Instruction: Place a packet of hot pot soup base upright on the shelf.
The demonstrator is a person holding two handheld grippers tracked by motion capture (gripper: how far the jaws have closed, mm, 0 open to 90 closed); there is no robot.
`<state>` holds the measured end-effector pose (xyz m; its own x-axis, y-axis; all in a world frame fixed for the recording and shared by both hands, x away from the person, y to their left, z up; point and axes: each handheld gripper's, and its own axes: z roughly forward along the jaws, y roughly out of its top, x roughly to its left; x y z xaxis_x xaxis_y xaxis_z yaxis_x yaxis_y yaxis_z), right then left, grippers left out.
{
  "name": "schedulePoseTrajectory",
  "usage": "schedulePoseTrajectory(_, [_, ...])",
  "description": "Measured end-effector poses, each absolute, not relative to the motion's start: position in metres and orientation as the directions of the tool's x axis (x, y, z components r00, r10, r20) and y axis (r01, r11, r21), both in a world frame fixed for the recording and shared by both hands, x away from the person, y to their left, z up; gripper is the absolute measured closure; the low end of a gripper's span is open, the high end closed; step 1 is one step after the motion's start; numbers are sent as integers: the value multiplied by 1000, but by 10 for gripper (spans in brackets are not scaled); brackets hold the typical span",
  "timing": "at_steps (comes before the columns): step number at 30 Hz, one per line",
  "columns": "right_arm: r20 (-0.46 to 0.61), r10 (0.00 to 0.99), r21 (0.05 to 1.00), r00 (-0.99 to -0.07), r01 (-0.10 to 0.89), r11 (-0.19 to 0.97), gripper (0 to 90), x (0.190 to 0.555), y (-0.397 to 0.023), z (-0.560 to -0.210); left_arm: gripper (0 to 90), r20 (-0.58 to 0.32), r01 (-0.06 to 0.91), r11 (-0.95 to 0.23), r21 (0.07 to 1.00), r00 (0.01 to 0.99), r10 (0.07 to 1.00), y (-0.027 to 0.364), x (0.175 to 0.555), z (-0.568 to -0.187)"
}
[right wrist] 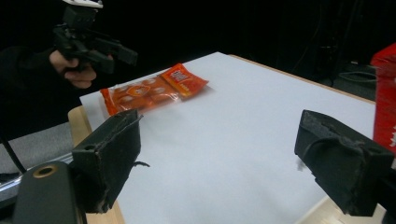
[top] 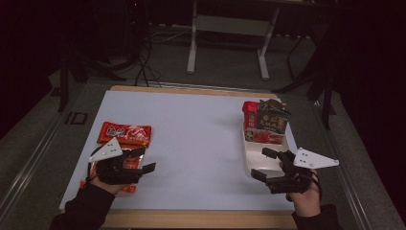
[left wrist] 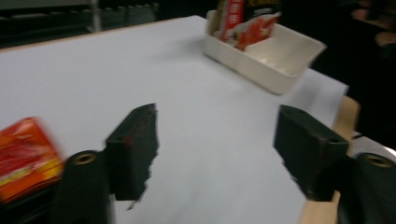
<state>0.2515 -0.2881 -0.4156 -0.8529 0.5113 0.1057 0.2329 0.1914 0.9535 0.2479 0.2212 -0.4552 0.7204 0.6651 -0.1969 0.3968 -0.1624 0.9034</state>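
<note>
Left tool (top: 143, 160) spread, nothing between jaws, raised over red packets (top: 125, 133) at left edge of desk (top: 191, 134), placed for a pick. Right tool (top: 263, 163) spread, empty, beside white tray (top: 252, 155) holding upright packs (top: 265, 120), ready to receive

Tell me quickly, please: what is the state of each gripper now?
Left gripper: open, nothing between its jaws.
Right gripper: open, nothing between its jaws.

Black grippers (top: 136, 160), chunky worn jaws, grey three-cornered top plates; dark sleeves (top: 86, 211)
</note>
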Motion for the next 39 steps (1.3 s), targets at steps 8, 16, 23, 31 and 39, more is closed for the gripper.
schedulePoseTrajectory(8, [57, 529, 958, -846, 196, 211, 141, 242, -285, -413, 400, -177, 428, -139, 893, 619, 765, 263, 251, -458])
schedulePoseTrajectory(16, [47, 538, 958, -842, 190, 213, 141, 231, -289, -414, 559, -128, 471, -124, 874, 467, 875, 306, 260, -470])
schedulePoseTrajectory(23, [46, 546, 959, -836, 189, 210, 141, 228, -292, -415, 852, -126, 511, -86, 855, 367, 921, 328, 267, -488])
schedulePoseTrajectory(31, [44, 553, 956, -832, 196, 218, 141, 227, -296, -416, 900, -105, 612, -75, 787, 253, 962, 343, 283, -521])
schedulePoseTrajectory(39, [56, 542, 949, -838, 214, 233, 143, 229, -293, -421, 900, -100, 658, -90, 748, 246, 964, 340, 293, -538])
